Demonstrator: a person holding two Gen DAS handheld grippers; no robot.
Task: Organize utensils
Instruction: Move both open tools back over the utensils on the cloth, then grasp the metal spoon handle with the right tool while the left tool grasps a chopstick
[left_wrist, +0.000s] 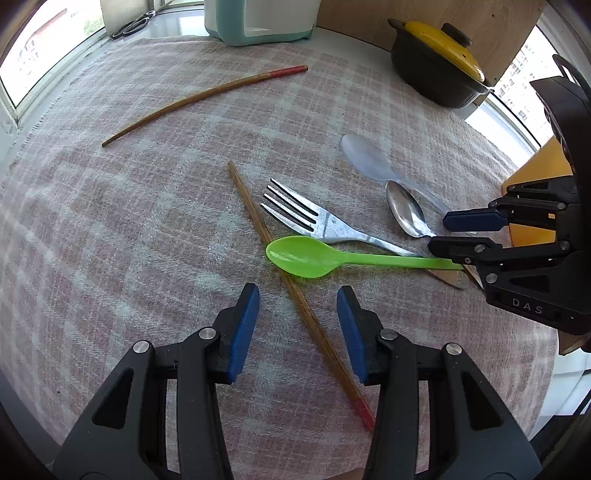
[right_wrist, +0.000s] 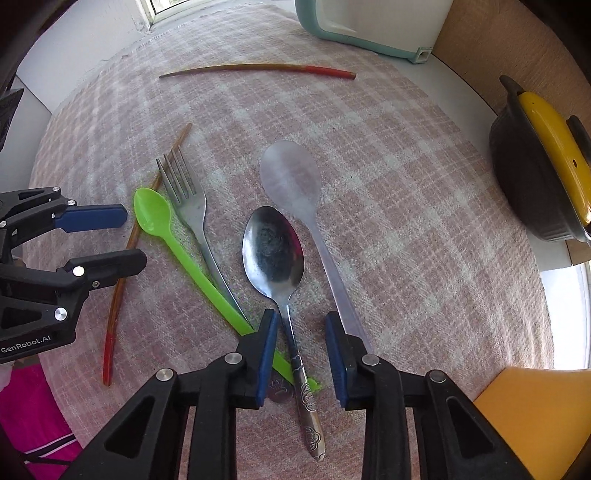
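My left gripper (left_wrist: 297, 295) is open, pointing steeply down at the checked cloth. A wooden chopstick with a red end (left_wrist: 314, 328) lies between its fingers, clear of both pads. A green plastic spoon (left_wrist: 306, 256) crosses that chopstick, beside a metal fork (left_wrist: 306, 218). My right gripper (right_wrist: 301, 319) is open and points straight down. The handle of the metal spoon (right_wrist: 273, 247) runs between its pads without touching them. A clear plastic spoon (right_wrist: 291, 177) lies to the right. The second chopstick (right_wrist: 258, 68) lies alone at the far side. The left gripper (right_wrist: 129, 240) also shows in the right wrist view.
The pink checked cloth (left_wrist: 110, 221) covers the table. A black pot with a yellow lid (right_wrist: 539, 173) stands at the right, a teal and white container (left_wrist: 258, 22) at the back, scissors (left_wrist: 133, 24) by the window. A yellow box (right_wrist: 535, 406) is near the right gripper.
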